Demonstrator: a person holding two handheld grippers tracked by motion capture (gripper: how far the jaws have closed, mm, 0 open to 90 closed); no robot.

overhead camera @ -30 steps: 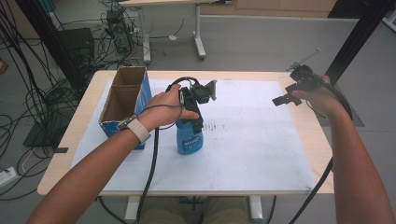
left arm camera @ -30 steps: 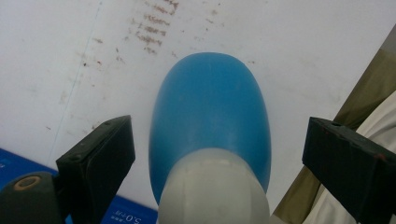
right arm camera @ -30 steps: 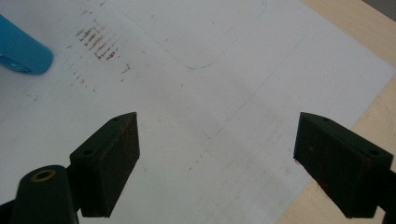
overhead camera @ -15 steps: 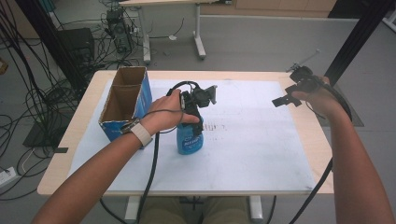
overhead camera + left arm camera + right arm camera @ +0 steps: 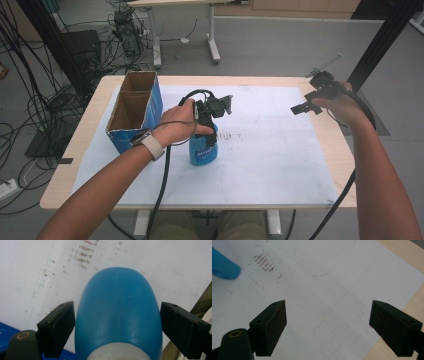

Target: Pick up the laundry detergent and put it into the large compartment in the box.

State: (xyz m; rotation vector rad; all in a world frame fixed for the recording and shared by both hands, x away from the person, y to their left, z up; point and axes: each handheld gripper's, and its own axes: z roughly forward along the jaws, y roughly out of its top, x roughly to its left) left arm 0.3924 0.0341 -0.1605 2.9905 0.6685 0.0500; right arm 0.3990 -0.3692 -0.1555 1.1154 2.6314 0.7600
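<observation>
Closing on the blue bottle, mid-worktop.

Worktop [image 5: 320, 200] carried a scuffed white sheet; cabled floor and another desk lay behind. Open cardboard box [image 5: 131, 111] stood at my left, likely the destination. Blue bottle [image 5: 204, 150] stood upright just right of it; my left gripper [image 5: 117, 322] straddled its shoulder from above, jaws just narrowing, small gaps remaining either side. My right gripper [image 5: 328, 327] hovered wide open, empty, near the far right edge, keeping clear.
</observation>
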